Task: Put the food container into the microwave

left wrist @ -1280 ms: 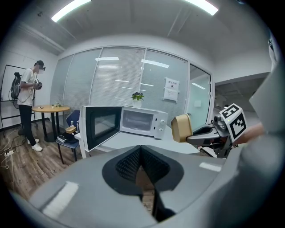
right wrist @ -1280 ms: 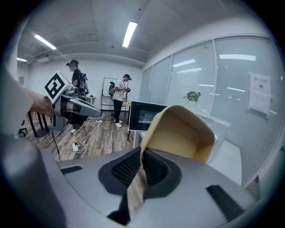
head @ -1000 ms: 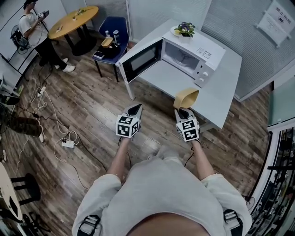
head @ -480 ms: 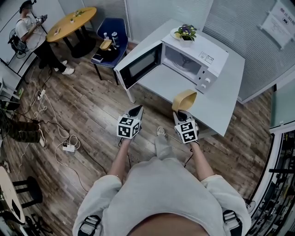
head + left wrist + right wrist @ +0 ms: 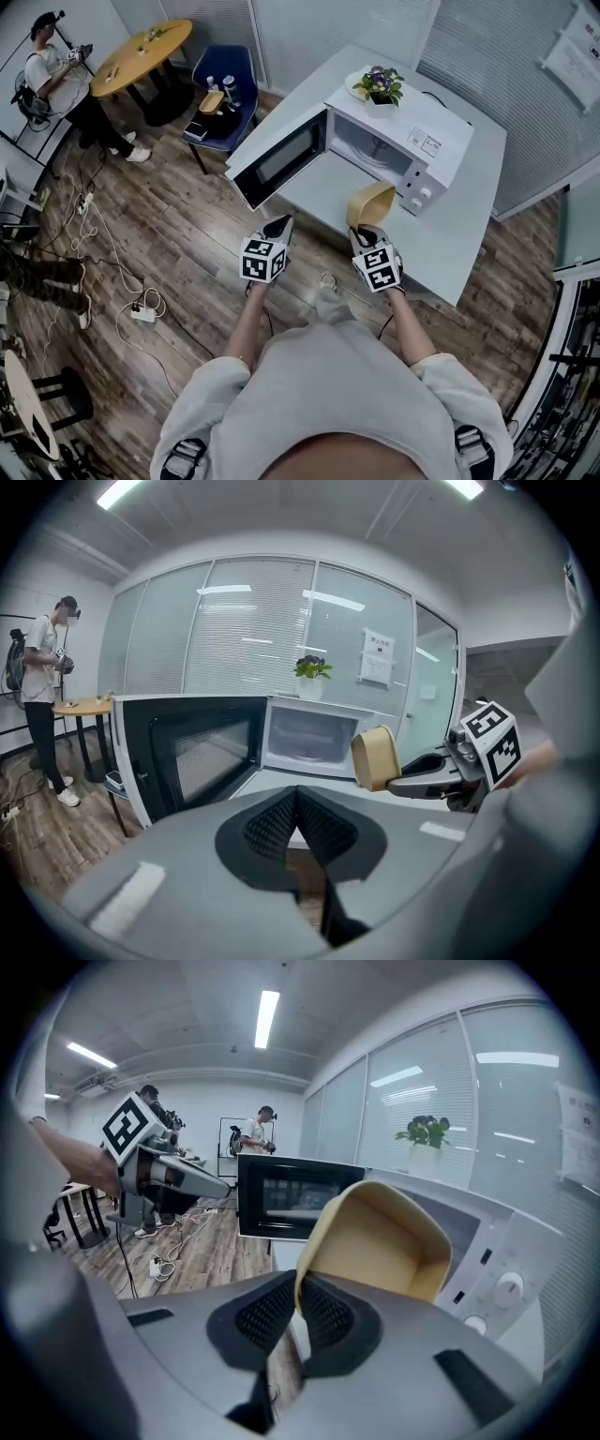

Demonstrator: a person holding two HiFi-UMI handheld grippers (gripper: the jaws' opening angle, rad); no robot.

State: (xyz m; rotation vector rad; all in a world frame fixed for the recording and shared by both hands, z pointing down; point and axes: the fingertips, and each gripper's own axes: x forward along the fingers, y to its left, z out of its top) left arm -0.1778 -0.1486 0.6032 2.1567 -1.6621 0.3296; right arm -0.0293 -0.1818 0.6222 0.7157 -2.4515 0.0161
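My right gripper point(image 5: 361, 231) point(image 5: 297, 1312) is shut on the rim of a tan food container point(image 5: 371, 203) point(image 5: 380, 1237), which it holds tipped in the air near the table's front edge. The container also shows in the left gripper view point(image 5: 376, 758). The white microwave point(image 5: 398, 141) point(image 5: 309, 738) stands on the white table point(image 5: 459, 225) with its door point(image 5: 278, 159) point(image 5: 183, 752) swung wide to the left and its cavity empty. My left gripper point(image 5: 276, 226) point(image 5: 296, 810) is shut with nothing in it, below the door's outer edge.
A potted plant point(image 5: 381, 85) on a plate sits on top of the microwave. A blue chair point(image 5: 223, 75) with small items and a round yellow table point(image 5: 141, 52) stand at the back left. A person point(image 5: 58, 70) stands beside it. Cables point(image 5: 131, 291) lie on the wooden floor.
Both grippers have come closer to the microwave and table, the right one carrying the container. The table now looms larger in the head view.
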